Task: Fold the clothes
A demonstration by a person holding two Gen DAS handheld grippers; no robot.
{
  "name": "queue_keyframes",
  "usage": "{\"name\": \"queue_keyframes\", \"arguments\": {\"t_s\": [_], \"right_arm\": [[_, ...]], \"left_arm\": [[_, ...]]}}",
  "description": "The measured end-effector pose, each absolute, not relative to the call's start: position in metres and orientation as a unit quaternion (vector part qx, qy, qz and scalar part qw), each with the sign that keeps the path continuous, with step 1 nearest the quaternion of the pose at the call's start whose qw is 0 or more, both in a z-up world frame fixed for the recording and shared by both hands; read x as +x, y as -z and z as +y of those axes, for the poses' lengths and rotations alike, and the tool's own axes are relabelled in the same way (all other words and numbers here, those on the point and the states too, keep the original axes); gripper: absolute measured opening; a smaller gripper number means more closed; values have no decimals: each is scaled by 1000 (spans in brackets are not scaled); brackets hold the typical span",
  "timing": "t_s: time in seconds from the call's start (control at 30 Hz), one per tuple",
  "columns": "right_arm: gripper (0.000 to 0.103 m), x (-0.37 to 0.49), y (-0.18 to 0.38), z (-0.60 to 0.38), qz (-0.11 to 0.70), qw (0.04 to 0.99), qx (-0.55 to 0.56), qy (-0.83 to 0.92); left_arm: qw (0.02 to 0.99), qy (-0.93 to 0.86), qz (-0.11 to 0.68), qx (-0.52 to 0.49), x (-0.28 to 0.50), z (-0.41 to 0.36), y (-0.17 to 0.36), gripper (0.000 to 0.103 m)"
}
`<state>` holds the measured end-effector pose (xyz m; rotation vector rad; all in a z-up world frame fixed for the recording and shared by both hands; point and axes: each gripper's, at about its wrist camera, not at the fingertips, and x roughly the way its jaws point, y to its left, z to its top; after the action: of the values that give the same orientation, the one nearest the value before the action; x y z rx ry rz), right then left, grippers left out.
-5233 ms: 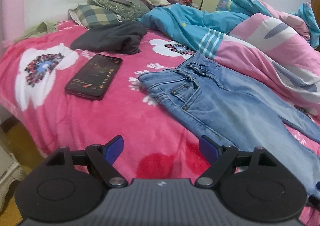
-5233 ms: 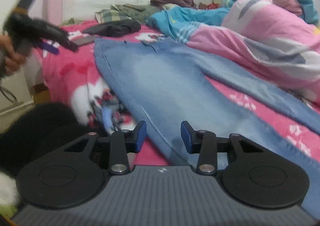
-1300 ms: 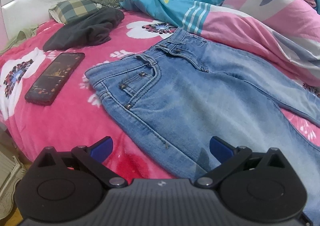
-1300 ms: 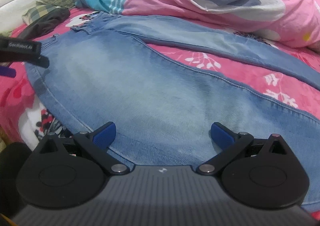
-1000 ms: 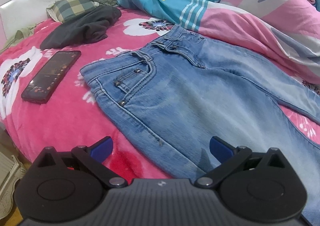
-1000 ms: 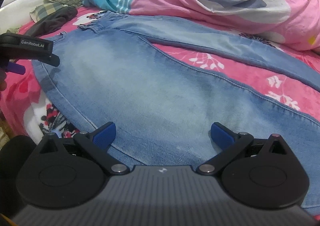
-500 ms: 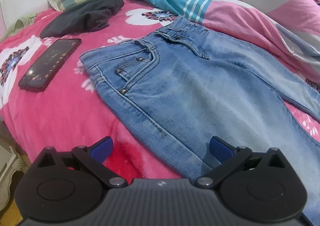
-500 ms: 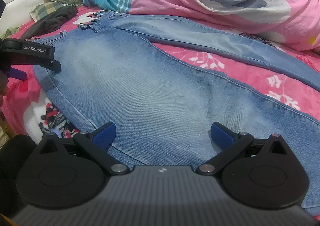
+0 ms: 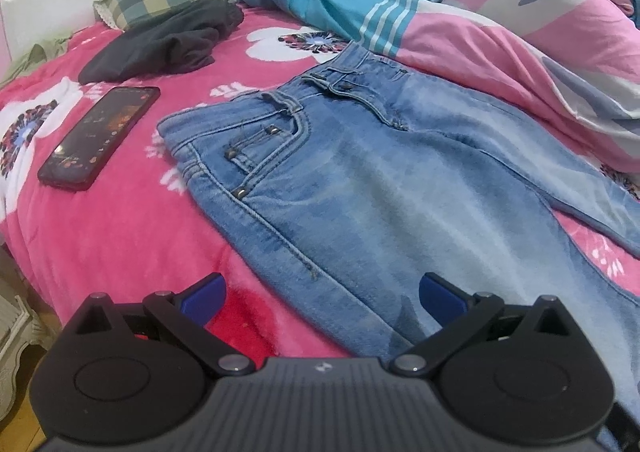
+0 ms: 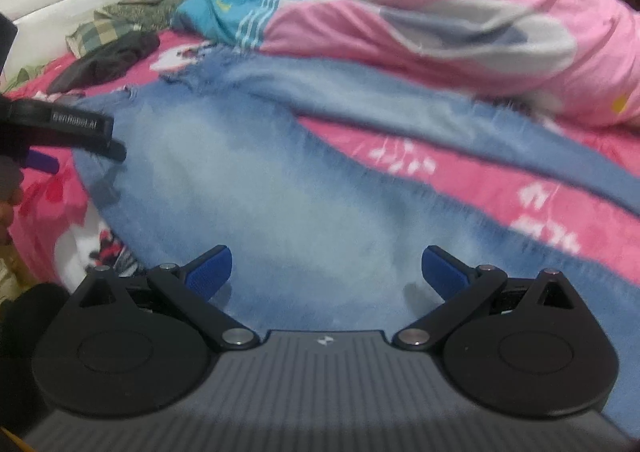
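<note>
Both grippers, left gripper [image 9: 322, 292] and right gripper [image 10: 326, 268], are held wide open, empty, over light-blue denim jeans [image 9: 400, 188] spread flat on pink floral bedding [image 9: 120, 220], waistband at 11 o'clock.

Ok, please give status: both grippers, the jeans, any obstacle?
Left gripper open, right gripper open, both empty. Jeans flat on bed, unfolded. Phone beside waistband, not touching.
</note>
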<state>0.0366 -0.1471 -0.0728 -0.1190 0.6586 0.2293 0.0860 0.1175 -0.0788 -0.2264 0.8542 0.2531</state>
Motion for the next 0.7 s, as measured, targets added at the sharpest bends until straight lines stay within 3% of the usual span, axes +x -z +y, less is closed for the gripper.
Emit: {"name": "queue_keyframes", "arguments": {"t_s": [0.7], "right_arm": [[102, 55, 96, -143, 339, 931, -70, -118]], "left_arm": [[889, -118, 429, -106, 94, 110, 88, 103]]}}
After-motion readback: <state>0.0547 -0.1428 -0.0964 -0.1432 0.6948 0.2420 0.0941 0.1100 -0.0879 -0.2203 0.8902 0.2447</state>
